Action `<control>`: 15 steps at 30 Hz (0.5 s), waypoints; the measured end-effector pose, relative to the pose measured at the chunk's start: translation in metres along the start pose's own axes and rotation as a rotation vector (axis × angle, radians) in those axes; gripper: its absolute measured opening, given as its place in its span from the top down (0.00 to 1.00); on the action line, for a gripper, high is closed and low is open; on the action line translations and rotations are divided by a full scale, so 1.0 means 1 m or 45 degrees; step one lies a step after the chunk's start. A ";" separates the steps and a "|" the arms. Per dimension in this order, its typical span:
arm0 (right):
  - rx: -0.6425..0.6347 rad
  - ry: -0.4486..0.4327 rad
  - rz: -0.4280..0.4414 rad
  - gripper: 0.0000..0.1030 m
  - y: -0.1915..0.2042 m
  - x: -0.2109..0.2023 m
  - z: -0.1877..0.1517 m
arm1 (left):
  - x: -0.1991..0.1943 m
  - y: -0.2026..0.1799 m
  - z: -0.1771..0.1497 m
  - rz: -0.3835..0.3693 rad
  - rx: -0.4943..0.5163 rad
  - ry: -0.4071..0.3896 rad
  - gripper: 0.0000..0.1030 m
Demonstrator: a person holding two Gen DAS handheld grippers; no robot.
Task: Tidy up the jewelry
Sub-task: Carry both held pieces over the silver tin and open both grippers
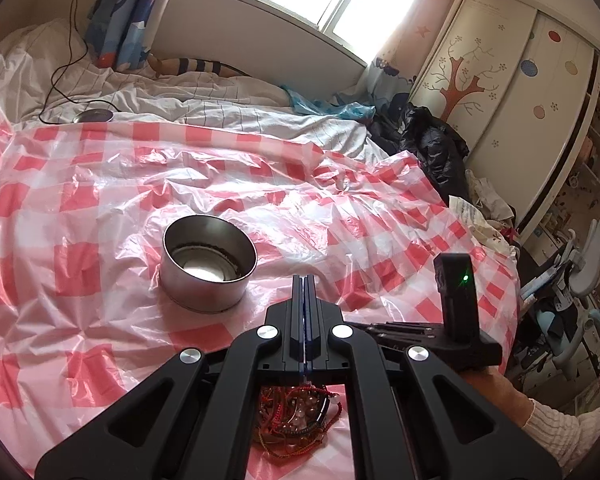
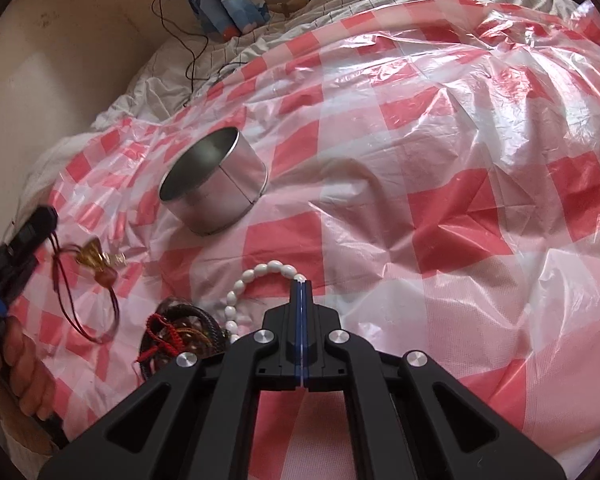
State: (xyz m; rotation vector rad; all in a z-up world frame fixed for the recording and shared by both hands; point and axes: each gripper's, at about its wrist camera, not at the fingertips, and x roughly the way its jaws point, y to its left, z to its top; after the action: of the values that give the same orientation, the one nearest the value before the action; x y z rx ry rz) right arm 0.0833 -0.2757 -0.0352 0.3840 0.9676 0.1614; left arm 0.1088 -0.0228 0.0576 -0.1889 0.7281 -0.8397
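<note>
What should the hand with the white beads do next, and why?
Probably lift the white bead bracelet and carry it over to the metal tin. The right gripper looks shut on the strand at its fingertips, while the rest of the loop lies on the checked sheet beside the jewelry pile. The tin stands open up and to the left.

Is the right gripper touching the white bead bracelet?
Touching. In the right wrist view, the right gripper has its jaws shut on the white bead bracelet, with the strand pinched right at the fingertips.
</note>
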 end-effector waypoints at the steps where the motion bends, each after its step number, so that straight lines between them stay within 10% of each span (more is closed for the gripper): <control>1: -0.036 0.005 -0.026 0.99 0.003 0.004 -0.002 | 0.000 0.000 0.001 0.001 0.003 -0.001 1.00; 3: -0.078 0.013 -0.048 0.91 0.008 0.009 -0.005 | 0.002 0.001 0.003 0.001 0.002 0.001 1.00; 5: -0.076 0.009 -0.006 0.54 0.009 0.009 -0.006 | 0.003 0.002 0.003 0.002 0.000 0.004 1.00; 7: -0.111 -0.011 -0.044 0.51 0.014 0.008 -0.008 | 0.004 0.003 0.003 0.003 -0.003 0.006 1.00; 12: -0.171 0.010 -0.119 0.88 0.016 0.012 -0.010 | 0.004 0.003 0.004 0.001 0.000 0.005 1.00; 15: -0.195 -0.002 -0.126 0.92 0.018 0.010 -0.012 | 0.005 0.001 0.012 0.004 0.016 -0.002 1.00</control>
State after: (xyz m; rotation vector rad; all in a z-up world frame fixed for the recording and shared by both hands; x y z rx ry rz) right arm 0.0800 -0.2529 -0.0417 0.1949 0.9641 0.1439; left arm 0.1194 -0.0276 0.0633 -0.1767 0.7215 -0.8407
